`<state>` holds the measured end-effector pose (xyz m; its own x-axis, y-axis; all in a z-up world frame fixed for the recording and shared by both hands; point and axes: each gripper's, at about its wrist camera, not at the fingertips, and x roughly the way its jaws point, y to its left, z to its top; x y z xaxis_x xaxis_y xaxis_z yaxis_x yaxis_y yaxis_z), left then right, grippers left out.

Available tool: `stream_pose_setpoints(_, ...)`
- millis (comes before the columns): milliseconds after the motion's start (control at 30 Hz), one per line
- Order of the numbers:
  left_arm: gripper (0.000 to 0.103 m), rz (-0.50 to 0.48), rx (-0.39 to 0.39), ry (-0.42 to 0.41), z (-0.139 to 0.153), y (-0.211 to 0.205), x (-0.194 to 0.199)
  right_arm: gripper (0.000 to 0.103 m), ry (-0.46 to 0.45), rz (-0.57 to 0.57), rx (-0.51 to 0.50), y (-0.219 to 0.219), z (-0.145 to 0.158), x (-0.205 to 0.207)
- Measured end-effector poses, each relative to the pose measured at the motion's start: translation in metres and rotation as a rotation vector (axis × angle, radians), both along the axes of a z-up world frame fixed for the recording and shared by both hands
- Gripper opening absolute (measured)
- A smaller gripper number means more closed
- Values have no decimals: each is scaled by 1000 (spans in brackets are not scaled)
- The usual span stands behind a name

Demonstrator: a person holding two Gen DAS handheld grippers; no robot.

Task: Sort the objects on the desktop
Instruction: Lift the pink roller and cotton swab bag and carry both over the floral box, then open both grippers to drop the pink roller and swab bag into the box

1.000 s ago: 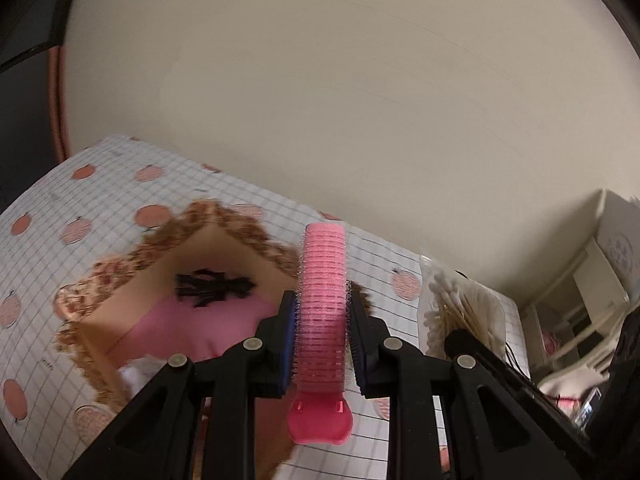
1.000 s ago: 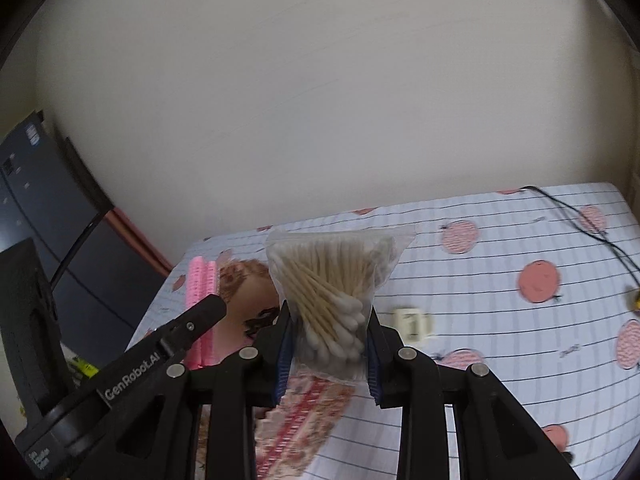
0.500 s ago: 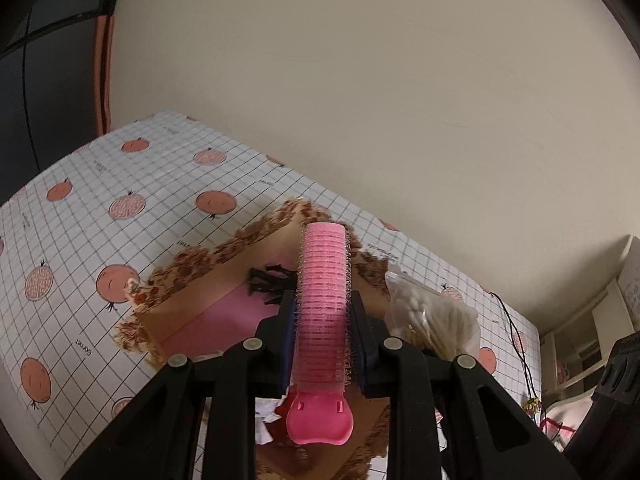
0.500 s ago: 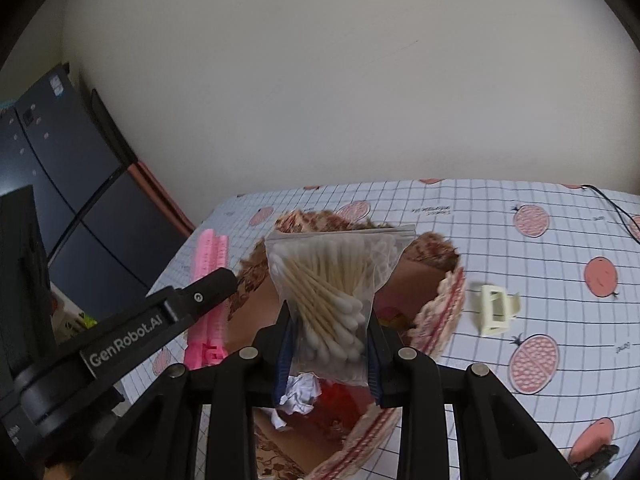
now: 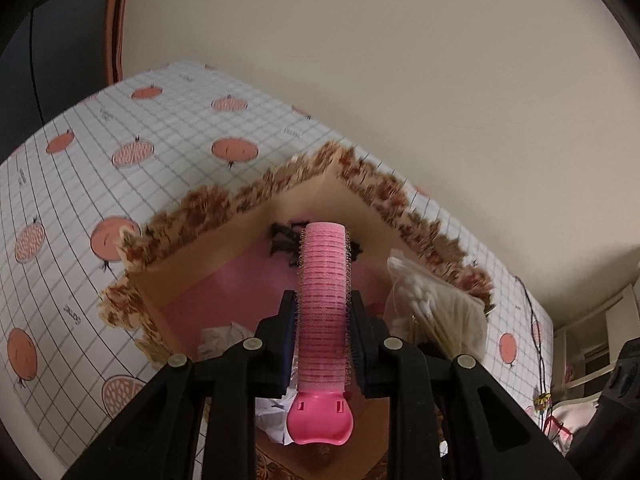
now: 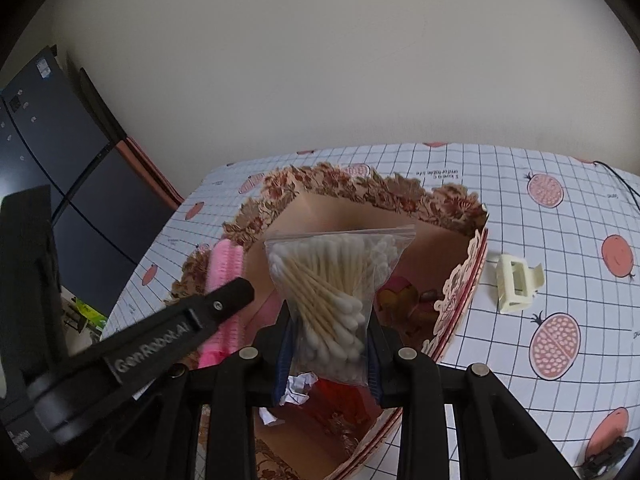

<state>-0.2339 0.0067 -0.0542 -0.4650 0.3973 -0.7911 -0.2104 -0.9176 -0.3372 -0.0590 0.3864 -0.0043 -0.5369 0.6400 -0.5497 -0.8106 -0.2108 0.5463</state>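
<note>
A pink hair roller is clamped upright in my left gripper, which is shut on it above the open floral box. My right gripper is shut on a clear bag of cotton swabs, held over the same floral box. The bag of cotton swabs also shows at the right in the left wrist view, and the roller and the left gripper's arm at the left in the right wrist view. Inside the box lie a black hair clip, crumpled paper and a pink lining.
A cream claw clip lies on the fruit-print gridded tablecloth right of the box. A small black object sits at the lower right. A black cable runs along the table's far right. A wall stands behind the table.
Both grippers moved over the floral box and sank toward it with their loads. The box now fills the lower middle of both views; the claw clip shifted right.
</note>
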Motion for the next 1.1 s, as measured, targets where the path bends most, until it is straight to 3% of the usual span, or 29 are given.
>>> stream_pose_setpoints(533,26,23,-7,-77,-22,-3,-10,36,-37,13,-15,1,-8,-5)
stream_pose_setpoints(767,45,37,8,-86,-20,-6,-11,40,-11,21,-21,2,-9,-3)
stream_pose_setpoints(1100,52,52,3,-81,-15,-7,-10,46,0,16,-26,3,-8,-1)
